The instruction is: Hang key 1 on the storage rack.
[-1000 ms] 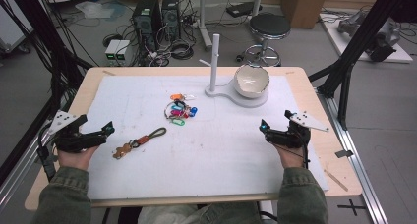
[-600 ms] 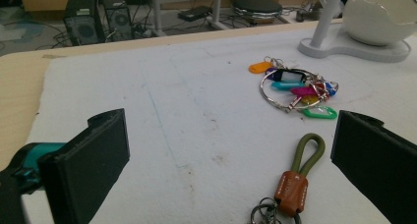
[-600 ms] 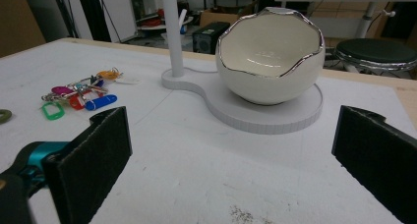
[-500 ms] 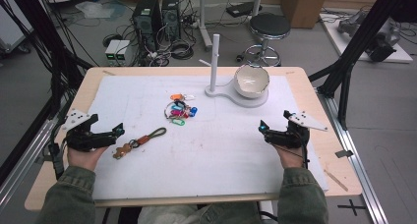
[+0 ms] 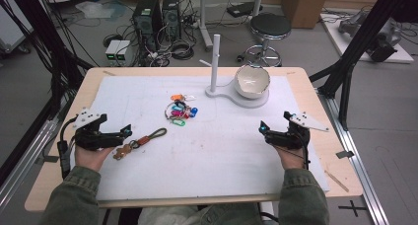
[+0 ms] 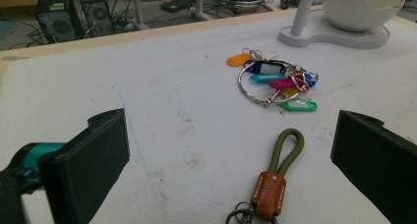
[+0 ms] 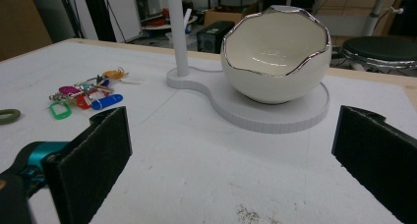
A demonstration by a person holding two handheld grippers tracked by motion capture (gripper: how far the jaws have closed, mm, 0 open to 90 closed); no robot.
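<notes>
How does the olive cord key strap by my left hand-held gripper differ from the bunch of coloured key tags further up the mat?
The olive cord key strap with brown leather tab is one long piece lying stretched out; the bunch of coloured plastic key tags on a metal ring is many small pieces fanned in a heap. The strap lies between the open jaws of the left hand-held gripper; the bunch lies farther off, nearer the white stand. Both lie flat on the white mat.
</notes>
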